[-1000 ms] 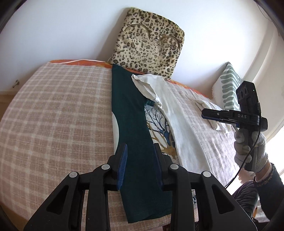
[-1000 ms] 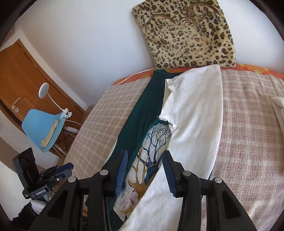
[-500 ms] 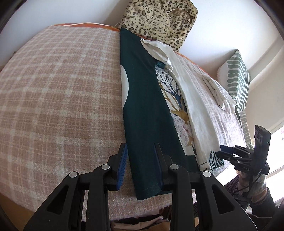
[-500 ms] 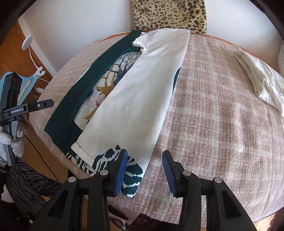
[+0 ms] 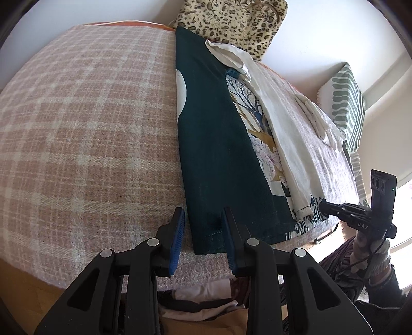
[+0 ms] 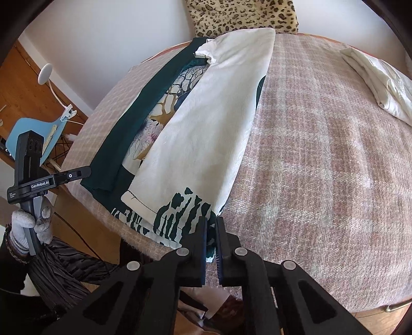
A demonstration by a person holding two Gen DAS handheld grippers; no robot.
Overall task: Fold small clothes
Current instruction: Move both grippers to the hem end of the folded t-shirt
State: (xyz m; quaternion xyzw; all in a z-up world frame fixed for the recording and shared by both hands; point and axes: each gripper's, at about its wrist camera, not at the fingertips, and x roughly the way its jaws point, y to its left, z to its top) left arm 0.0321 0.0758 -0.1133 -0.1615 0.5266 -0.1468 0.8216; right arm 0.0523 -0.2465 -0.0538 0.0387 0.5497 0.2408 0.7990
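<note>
Both grippers (image 5: 202,215) (image 6: 211,223) at shirt (image 6: 206,123) hem, right clamped

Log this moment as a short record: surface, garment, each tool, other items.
surface: bed with pink plaid blanket
garment: dark green printed shirt, long sides folded inward, white underside showing on one flap, lying lengthwise
left tool: fingers apart, astride the shirt's near green hem corner, not pinching it
right tool: shut on the shirt's other near corner, at the green-and-white print
other items: folded white cloth apart from the shirt; leopard-print bag against the wall; striped cushion
</note>
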